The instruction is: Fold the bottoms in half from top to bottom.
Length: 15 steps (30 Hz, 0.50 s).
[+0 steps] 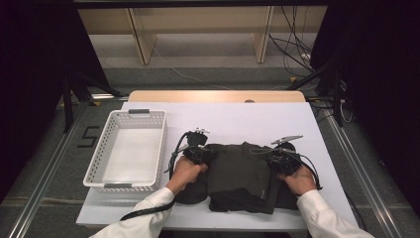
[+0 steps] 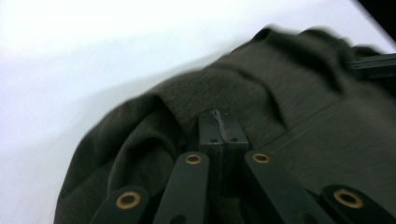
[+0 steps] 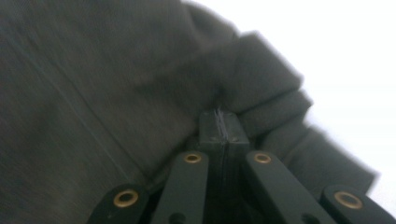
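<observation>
Beside the white basket [image 1: 126, 148], on its right, a dark garment [image 1: 242, 176] is laid on the white bench [image 1: 237, 119], partly folded and bunched at the near edge. The left gripper [image 1: 198, 154] is placed at the garment's far left corner, the side nearest the basket, and the right gripper [image 1: 282, 159] at its far right corner, the side away from the basket. In each gripper view the jaws are seen closed together with a fold of dark cloth pinched between them, so both corners appear to be gripped. The step in hand is judged to be the taking hold of the garment for a fold. For the next move, both corners should be lifted together and carried evenly, so that the cloth is not pulled crooked or dropped.
</observation>
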{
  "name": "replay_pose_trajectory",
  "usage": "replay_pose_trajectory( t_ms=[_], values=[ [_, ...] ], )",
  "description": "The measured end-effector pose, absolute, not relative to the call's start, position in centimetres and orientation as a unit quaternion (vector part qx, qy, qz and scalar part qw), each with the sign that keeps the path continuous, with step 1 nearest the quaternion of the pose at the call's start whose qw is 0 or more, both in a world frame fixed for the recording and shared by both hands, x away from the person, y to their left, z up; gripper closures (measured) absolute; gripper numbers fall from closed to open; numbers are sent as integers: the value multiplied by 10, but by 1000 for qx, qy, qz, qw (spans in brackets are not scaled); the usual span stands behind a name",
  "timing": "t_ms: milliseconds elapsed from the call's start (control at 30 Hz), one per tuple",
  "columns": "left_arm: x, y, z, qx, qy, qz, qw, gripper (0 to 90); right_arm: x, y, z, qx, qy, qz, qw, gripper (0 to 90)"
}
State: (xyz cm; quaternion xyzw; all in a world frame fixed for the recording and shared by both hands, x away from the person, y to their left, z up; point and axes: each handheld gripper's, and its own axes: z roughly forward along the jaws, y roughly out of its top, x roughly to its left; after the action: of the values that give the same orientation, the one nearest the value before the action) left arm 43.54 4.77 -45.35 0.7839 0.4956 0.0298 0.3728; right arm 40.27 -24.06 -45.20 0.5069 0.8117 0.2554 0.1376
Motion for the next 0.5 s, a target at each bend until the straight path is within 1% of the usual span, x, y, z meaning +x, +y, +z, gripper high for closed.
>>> replay_pose_trajectory(
  t_ms=[133,200,233,300,333,367,400,433,500],
  values=[
    [435,49,-454,788,494,26,367,894,401,-237,-452,500,816,249,147,900],
    [434,50,-454,784,497,24,371,893,401,-239,-452,501,815,252,144,900],
    [433,52,-452,784,496,23,373,893,400,-240,-450,502,813,256,144,887],
    [430,56,-447,781,493,23,383,891,398,-244,-444,506,806,270,145,800],
    [428,59,-444,778,492,23,390,888,395,-247,-439,507,803,278,146,730],
    [427,62,-440,777,489,25,395,854,392,-251,-435,506,799,287,149,638],
    [425,65,-437,775,490,28,398,797,389,-256,-431,508,794,297,152,553],
    [423,68,-434,773,490,32,402,737,387,-262,-427,510,789,305,154,494],
    [420,73,-427,771,490,41,406,658,382,-273,-422,521,776,318,157,401]
  ],
)
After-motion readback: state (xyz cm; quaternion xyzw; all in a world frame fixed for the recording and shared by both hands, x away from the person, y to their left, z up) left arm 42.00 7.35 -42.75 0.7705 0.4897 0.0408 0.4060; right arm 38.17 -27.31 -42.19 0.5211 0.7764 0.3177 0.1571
